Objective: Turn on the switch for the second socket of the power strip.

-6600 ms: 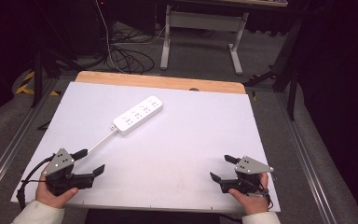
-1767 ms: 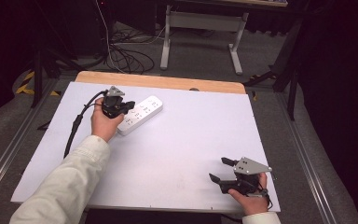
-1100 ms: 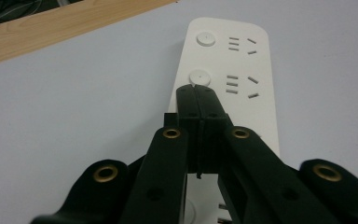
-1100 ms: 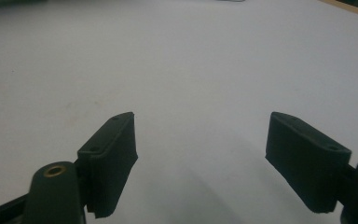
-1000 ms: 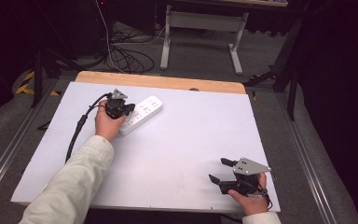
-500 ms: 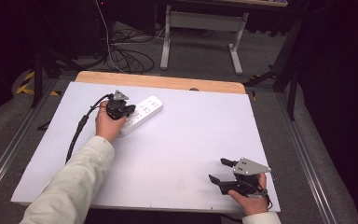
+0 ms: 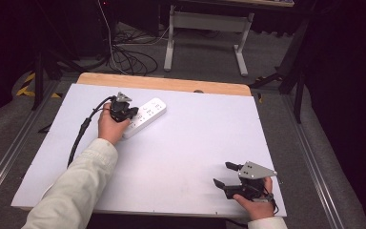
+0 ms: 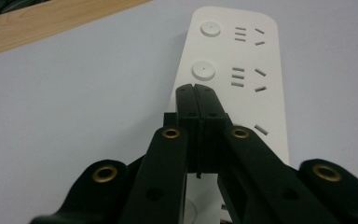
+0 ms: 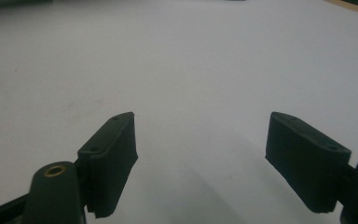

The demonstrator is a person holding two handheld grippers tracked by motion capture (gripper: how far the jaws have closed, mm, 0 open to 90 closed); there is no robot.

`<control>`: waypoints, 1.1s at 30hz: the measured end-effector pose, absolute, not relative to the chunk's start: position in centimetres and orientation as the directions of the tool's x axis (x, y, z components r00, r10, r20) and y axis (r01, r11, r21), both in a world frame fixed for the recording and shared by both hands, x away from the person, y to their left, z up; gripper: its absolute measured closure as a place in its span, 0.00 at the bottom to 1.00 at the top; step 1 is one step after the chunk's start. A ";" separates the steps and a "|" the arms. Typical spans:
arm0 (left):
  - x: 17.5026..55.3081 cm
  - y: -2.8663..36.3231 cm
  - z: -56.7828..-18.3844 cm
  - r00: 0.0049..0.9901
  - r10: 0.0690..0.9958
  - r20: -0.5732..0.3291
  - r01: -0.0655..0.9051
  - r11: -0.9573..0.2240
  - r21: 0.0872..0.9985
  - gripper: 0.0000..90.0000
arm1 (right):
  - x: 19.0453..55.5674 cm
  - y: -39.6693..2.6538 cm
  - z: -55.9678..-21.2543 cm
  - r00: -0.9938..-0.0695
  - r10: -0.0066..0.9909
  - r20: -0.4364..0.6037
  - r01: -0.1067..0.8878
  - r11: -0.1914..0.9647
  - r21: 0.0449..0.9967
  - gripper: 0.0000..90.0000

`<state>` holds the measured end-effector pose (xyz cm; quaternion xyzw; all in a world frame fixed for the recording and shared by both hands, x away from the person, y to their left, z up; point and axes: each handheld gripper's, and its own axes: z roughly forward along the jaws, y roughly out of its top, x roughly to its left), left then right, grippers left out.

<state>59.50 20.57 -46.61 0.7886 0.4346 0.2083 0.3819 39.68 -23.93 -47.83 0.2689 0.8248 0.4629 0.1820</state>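
A white power strip (image 7: 145, 115) lies slantwise on the white table (image 7: 186, 143), toward its far left. My left gripper (image 7: 132, 113) rests over the strip's middle, jaws pressed together with nothing between them. In the left gripper view the shut tips (image 8: 196, 89) sit on the power strip (image 8: 256, 70), just short of a round button (image 8: 203, 71); a second button (image 8: 210, 29) lies farther on. My right gripper (image 7: 225, 174) stands open near the table's front right corner. In the right gripper view its fingers (image 9: 112, 154) are spread wide over bare table (image 9: 191, 70).
A wooden strip (image 7: 162, 83) edges the table's far side. Beyond it on the floor are tangled cables (image 7: 128, 52) and a grey metal stand (image 7: 205, 28). The left gripper's black cable (image 7: 81, 133) trails across the table's left part.
Since 6.6 s ago the left gripper went from the front left corner up to the power strip. Over the last second it has barely moved. The right gripper stayed put.
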 end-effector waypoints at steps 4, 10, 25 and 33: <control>59.5 20.5 -46.6 0.531 0.848 -0.009 0.533 -0.325 0.781 1.00 | 39.7 -23.9 -47.8 -0.789 0.612 -0.050 0.276 0.427 0.861 0.28; 59.5 20.5 -46.7 0.523 0.852 -0.014 0.538 -0.317 0.781 1.00 | 39.7 -23.9 -47.9 -0.790 0.612 -0.049 0.278 0.427 0.860 0.28; 59.5 20.4 -46.7 0.509 0.861 -0.027 0.554 -0.303 0.775 1.00 | 39.6 -23.9 -47.9 -0.791 0.610 -0.048 0.277 0.427 0.861 0.29; 59.5 20.1 -46.7 0.496 0.868 -0.018 0.557 -0.302 0.774 1.00 | 39.6 -24.0 -47.8 -0.789 0.612 -0.045 0.277 0.420 0.864 0.29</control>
